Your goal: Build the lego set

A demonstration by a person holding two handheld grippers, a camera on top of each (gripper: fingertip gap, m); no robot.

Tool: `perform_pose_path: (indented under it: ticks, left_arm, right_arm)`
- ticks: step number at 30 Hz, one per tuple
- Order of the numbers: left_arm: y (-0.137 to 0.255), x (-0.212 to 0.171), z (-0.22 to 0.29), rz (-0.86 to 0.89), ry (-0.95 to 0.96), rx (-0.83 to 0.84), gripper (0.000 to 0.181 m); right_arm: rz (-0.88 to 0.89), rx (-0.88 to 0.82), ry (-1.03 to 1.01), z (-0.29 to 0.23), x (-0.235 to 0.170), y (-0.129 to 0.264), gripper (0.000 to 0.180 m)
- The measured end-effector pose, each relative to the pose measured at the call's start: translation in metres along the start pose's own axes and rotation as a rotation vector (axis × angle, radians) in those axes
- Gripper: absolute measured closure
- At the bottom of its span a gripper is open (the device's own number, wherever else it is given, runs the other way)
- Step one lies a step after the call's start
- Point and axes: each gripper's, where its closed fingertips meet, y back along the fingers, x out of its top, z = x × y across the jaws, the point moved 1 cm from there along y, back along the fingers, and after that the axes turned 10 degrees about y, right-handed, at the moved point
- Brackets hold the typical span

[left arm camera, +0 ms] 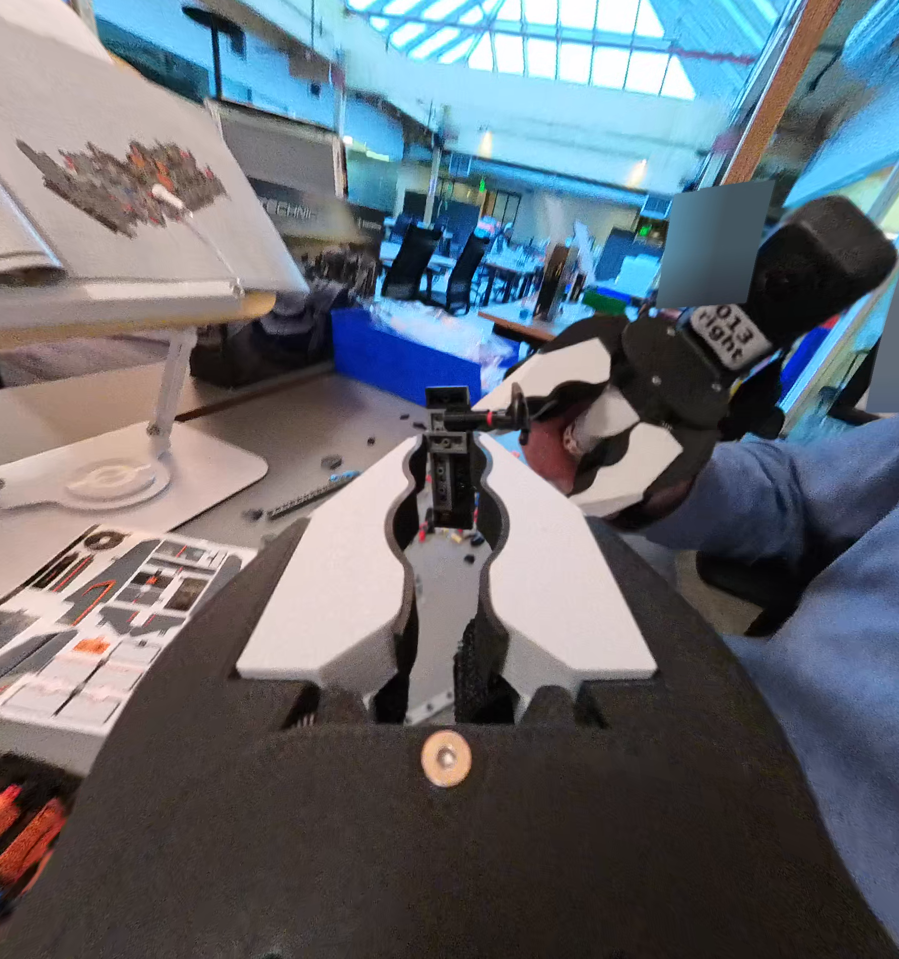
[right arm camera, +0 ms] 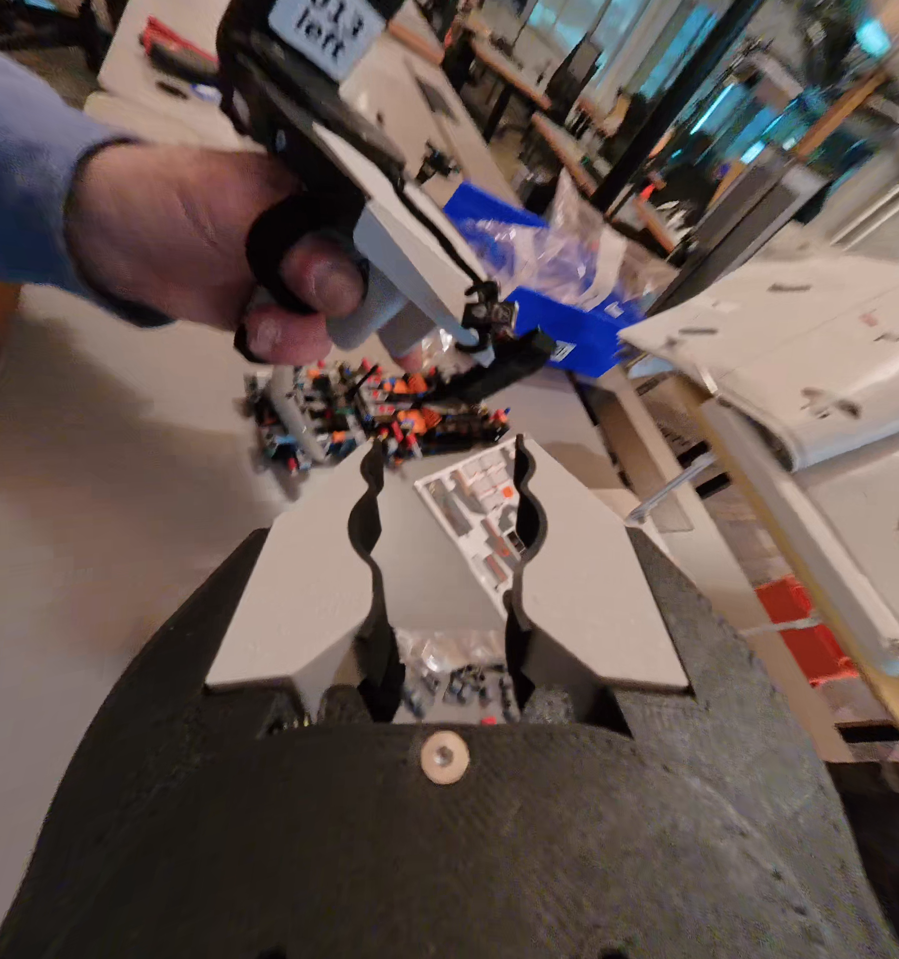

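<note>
Your left gripper point(left arm camera: 447, 441) was clamped on the grey lego assembly point(left arm camera: 450, 467), held above the table point(left arm camera: 291, 430). Your right gripper point(right arm camera: 447, 462) was spread apart and empty. Only the right wrist view showed the loose parts pile point(right arm camera: 353, 410); the left showed a black axle piece point(left arm camera: 494, 418), apparently touching the right gripper's tip.

Skylit hall point(left arm camera: 540, 46), black chairs point(left arm camera: 411, 259)

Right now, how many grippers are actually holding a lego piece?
1. The left gripper is shut on a dark lego assembly, raised above the table. The right gripper is open and empty, above the sticker sheet.
</note>
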Motion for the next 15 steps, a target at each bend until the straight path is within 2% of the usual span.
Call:
perform_pose_path:
  ticks: [5, 15]
  left_arm:
    - [-0.007, 0.019, 0.011, 0.086, -0.077, 0.048, 0.167]
    - [-0.001, 0.041, 0.008, 0.228, 0.001, 0.034, 0.166]
  right_arm:
    - [0.028, -0.091, -0.020, 0.019, 0.024, -0.009, 0.137]
    - [0.024, -0.128, -0.101, 0.041, 0.032, -0.020, 0.156]
